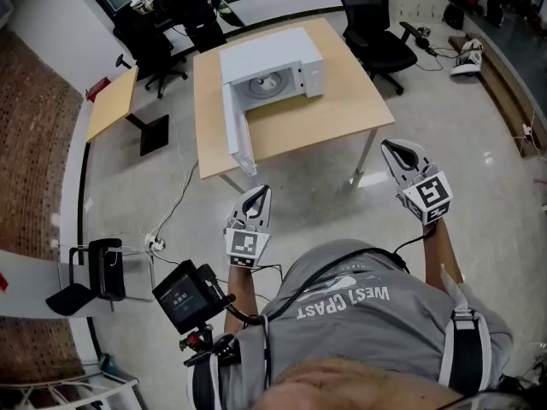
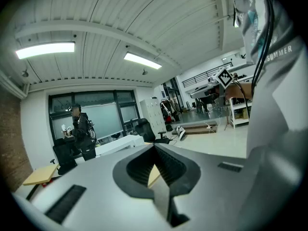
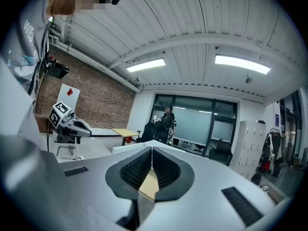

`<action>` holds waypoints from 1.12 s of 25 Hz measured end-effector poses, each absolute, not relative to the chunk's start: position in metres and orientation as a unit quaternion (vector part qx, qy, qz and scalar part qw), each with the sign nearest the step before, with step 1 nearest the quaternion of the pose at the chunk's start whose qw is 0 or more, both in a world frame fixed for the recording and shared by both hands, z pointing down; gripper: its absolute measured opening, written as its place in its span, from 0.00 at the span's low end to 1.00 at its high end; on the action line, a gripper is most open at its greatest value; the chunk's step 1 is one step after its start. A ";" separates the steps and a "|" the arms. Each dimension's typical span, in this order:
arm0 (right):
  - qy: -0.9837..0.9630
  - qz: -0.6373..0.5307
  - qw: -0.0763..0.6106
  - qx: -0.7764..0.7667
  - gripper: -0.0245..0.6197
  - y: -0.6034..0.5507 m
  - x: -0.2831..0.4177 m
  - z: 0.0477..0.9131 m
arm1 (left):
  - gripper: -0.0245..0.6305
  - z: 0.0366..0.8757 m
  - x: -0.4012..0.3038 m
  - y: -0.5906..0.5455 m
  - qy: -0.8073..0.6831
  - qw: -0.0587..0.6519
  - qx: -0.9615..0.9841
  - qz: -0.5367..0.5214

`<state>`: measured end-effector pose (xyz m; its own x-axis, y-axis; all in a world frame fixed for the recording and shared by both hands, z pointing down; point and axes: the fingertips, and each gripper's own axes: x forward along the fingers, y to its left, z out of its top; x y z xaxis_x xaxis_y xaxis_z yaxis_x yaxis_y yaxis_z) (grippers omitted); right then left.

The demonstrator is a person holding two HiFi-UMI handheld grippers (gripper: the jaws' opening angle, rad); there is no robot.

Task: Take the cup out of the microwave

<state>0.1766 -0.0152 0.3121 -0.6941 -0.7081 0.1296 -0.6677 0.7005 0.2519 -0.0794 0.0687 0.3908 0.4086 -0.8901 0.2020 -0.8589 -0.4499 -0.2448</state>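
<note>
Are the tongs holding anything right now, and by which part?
Nothing is held. The left tongs and right tongs are both shut and empty.

Ahead of me the white microwave (image 1: 275, 68) stands upright on the far part of the wooden surface (image 1: 342, 114), well away from me. Its door (image 1: 237, 131) is swung wide open at its left side, with the edge pointing towards me. Inside, on the round turntable (image 1: 267, 84), sits a small pale cup (image 1: 271, 81), too small to make out in detail.
</note>
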 end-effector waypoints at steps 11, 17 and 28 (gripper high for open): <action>-0.931 -0.088 0.128 0.330 0.06 -0.046 0.063 0.340 | 0.11 0.414 -0.160 0.081 0.545 0.033 -0.825 -0.143; -0.940 -0.063 0.153 0.300 0.06 -0.088 0.017 0.366 | 0.11 0.413 -0.171 0.070 0.558 0.013 -0.820 -0.128; -0.940 -0.002 0.178 0.293 0.06 -0.262 -0.064 0.447 | 0.11 0.436 -0.210 -0.009 0.613 -0.023 -0.779 -0.132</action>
<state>-0.0636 -0.2620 0.4473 -0.7656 -0.5508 0.3325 -0.5492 0.8287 0.1083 -0.2103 -0.0092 0.4359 0.2144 -0.9482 0.2343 -0.9605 -0.2483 -0.1260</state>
